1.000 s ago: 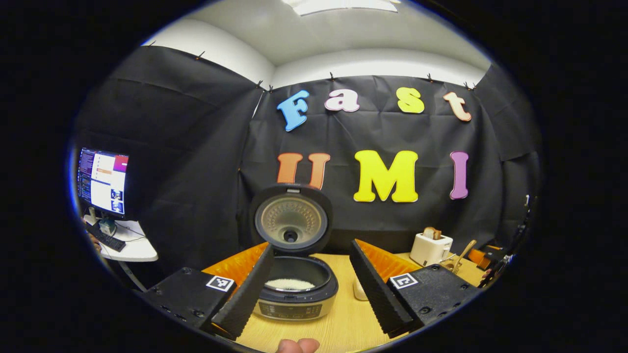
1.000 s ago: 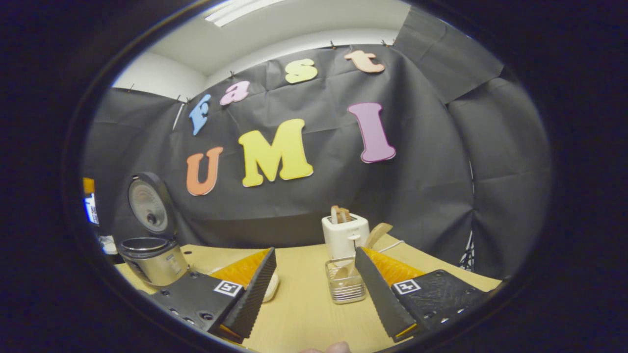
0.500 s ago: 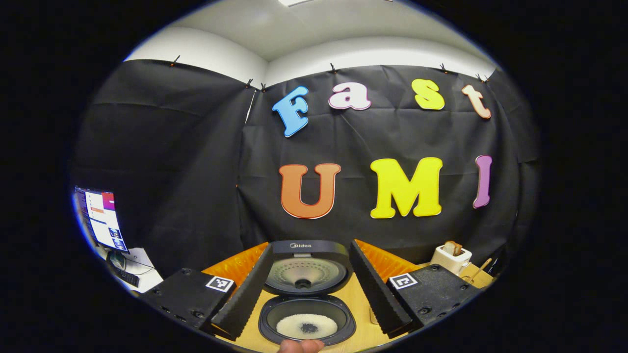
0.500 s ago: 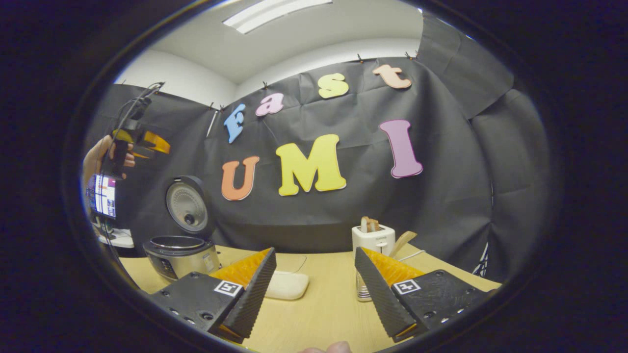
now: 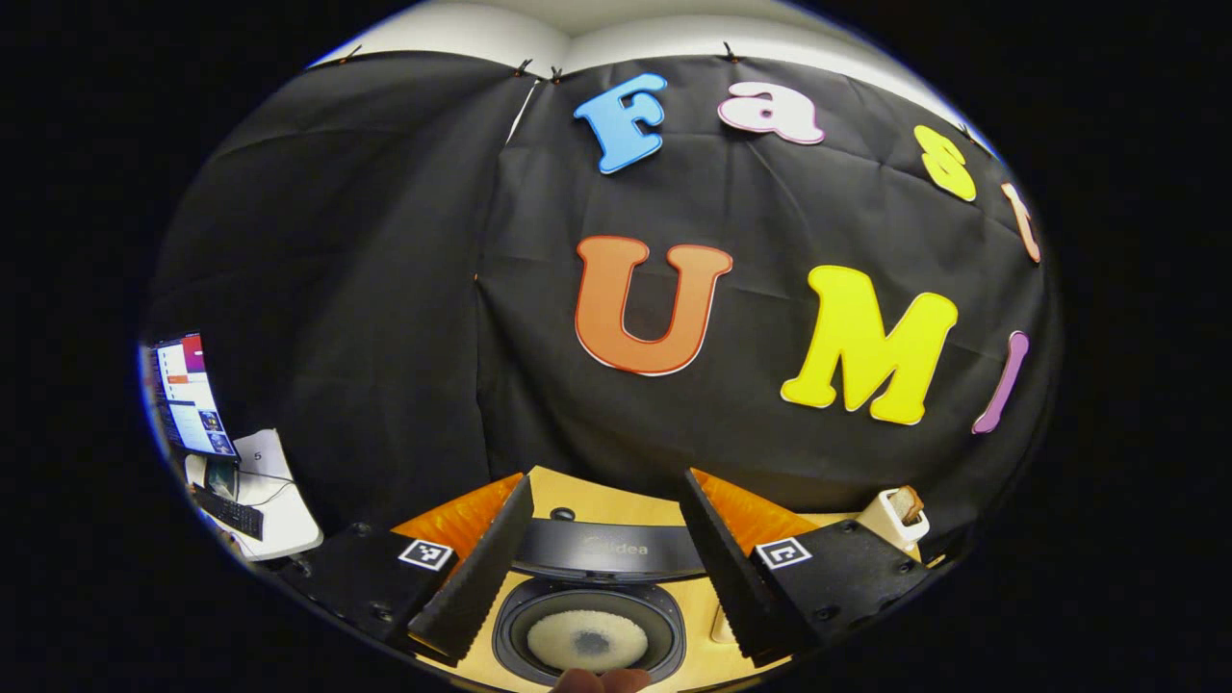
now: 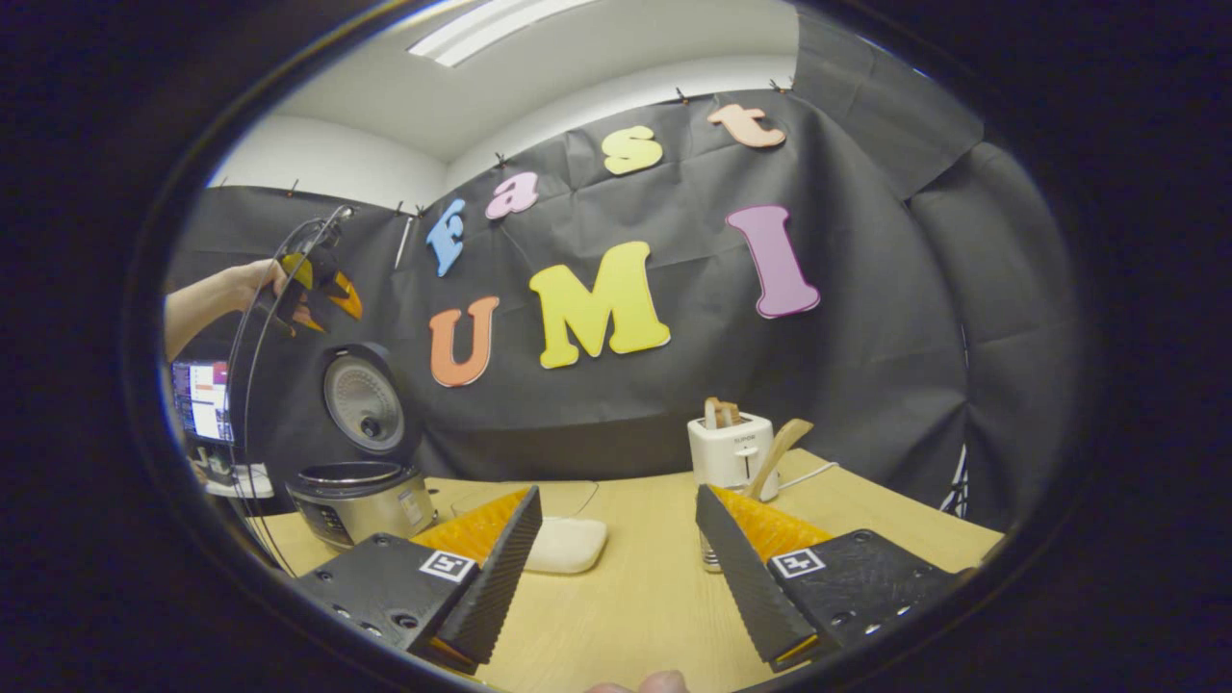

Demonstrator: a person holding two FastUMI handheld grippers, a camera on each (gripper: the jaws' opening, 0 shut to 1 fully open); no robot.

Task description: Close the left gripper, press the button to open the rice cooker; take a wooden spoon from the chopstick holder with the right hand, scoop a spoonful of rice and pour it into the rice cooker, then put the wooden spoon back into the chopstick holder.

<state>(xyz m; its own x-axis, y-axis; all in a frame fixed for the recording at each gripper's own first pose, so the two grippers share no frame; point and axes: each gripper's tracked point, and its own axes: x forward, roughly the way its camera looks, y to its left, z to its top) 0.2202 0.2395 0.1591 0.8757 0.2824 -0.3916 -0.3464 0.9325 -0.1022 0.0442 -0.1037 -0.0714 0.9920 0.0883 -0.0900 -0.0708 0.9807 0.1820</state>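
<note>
The rice cooker (image 5: 587, 616) stood with lid raised at the tabletop's (image 6: 626, 616) left edge — both grippers, left (image 5: 602, 577) and right (image 6: 616, 587), were spread apart, holding nothing.

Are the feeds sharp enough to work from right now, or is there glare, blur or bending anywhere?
Left gripper view: sharp; rice cooker squeezed against the bottom edge, wall strongly bowed by the fisheye. Right gripper view: sharp at the toaster and wooden spoon; bright ceiling light overhead but no washout on the table; edges curve.
</note>
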